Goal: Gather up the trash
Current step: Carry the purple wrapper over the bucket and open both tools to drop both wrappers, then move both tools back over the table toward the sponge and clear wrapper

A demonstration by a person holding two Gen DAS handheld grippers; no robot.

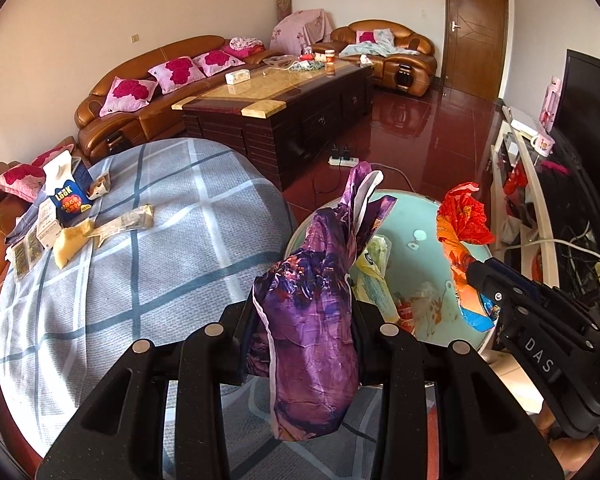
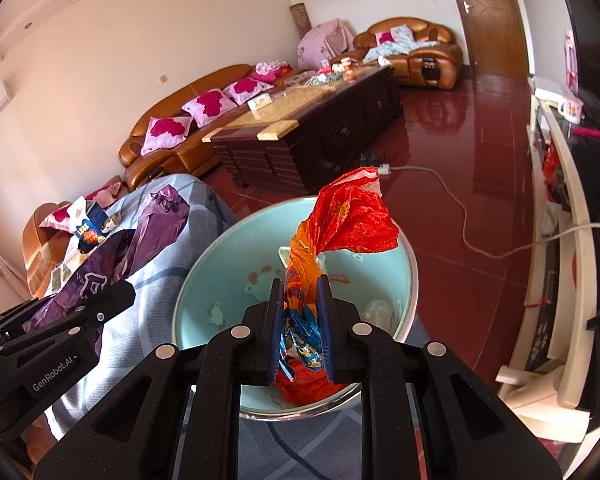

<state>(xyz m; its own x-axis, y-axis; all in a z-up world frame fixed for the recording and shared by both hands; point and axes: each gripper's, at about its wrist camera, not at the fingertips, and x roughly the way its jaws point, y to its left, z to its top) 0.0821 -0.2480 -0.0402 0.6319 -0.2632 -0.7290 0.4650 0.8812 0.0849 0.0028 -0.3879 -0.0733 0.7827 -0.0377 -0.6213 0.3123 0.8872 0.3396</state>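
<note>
My left gripper [image 1: 306, 312] is shut on a crumpled purple wrapper [image 1: 320, 288], held upright over the near rim of a round pale-green bin [image 1: 424, 208]. The same purple wrapper [image 2: 140, 236] shows at the left of the right wrist view, with the left gripper [image 2: 112, 300] around it. My right gripper [image 2: 300, 284] is shut on a red and orange snack wrapper [image 2: 340, 220], which stands up over the bin's [image 2: 220, 256] inside. That red wrapper [image 1: 460, 216] also shows at the right of the left wrist view. A yellow-green wrapper [image 1: 376, 276] lies in the bin.
A round table under a grey checked cloth [image 1: 140, 280] stands left of the bin, with a blue snack box [image 1: 70, 200] and several wrappers near its far edge. Beyond lie a dark coffee table [image 1: 284, 108], brown sofas, a power strip [image 1: 342, 159] with its cable, and a TV stand [image 1: 536, 208] at right.
</note>
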